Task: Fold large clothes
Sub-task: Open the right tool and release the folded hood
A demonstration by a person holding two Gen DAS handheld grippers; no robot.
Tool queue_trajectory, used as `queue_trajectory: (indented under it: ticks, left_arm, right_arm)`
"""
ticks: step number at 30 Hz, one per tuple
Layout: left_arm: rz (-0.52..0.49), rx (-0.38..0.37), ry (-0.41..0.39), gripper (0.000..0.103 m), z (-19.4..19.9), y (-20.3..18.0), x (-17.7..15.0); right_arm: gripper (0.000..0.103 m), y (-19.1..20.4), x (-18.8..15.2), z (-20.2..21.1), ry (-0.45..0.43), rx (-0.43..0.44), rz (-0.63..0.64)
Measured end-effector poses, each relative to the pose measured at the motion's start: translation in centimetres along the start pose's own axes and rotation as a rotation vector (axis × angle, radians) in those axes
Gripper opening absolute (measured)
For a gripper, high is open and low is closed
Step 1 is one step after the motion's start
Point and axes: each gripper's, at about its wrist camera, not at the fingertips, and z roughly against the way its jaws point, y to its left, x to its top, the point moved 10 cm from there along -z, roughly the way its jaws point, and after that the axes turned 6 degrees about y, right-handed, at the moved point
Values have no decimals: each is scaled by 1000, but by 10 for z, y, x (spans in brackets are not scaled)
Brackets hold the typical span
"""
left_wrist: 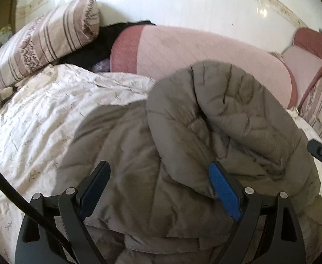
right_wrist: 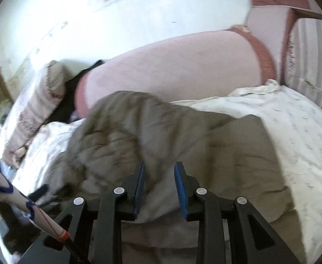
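Left wrist view: the left tool (left_wrist: 158, 189) hangs over the coat (left_wrist: 183, 136), jaws wide apart and gripping nothing, the padded cloth lying under and between the two fingers. The coat — a grey-brown quilted one — lies on the bed (left_wrist: 39, 118), bunched, with a thick fold rolled up from the tool's 12 toward its 2 o'clock. That roll is the nearest edge to this tool; its long axis runs from about 11 to 4 o'clock across the picture. At 3 o'clock the tip of the right tool (left_wrist: 321, 154) just enters the frame, beside the coat's right edge.

In the right wrist view the right tool (right_wrist: 158, 189) has its jaws narrow but parted; the pads do not seem to press on cloth, though the coat (right_wrist: 161, 132) lies directly under and ahead of them at 12 o'clock. I judge this tool has no hold. From here the coat spreads from 10 to 2 o'clock, flatter on its right half, crumpled on its left.

Only the left view shows the height of the rolled fold and the striped pillow (left_wrist: 39, 44) clearly. Only the right view shows the flat right panel, the bare bed at 2 o'clock, and a patterned sleeve (right_wrist: 17, 200) at 8 o'clock. The next grasp likely turns on that raised fold, nearer the left tool.
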Motion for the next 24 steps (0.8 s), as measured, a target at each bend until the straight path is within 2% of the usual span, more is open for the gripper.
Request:
queue_trajectory:
  ticks: [4, 6, 10, 16, 19, 24]
  left_arm:
    - [24, 19, 65, 91, -17, 7, -9]
    - [11, 35, 85, 91, -24, 7, -14]
    - [-14, 48, 78, 91, -24, 3, -15]
    - [1, 24, 55, 91, -6, 0, -11]
    - [1, 7, 39, 91, 10, -2, -8]
    - [8, -18, 26, 91, 41, -6, -13]
  right_arm:
    - [30, -25, -16, -23, 76, -33, -59]
    - [30, -27, -29, -40, 131, -18, -86]
    - [30, -25, -30, -44, 137, -32, -75]
    - [30, -18, -20, -9, 88, -29, -52]
    - [30, -7, -21, 8, 86, 3, -45]
    - [30, 10, -50, 47, 100, 20, -43]
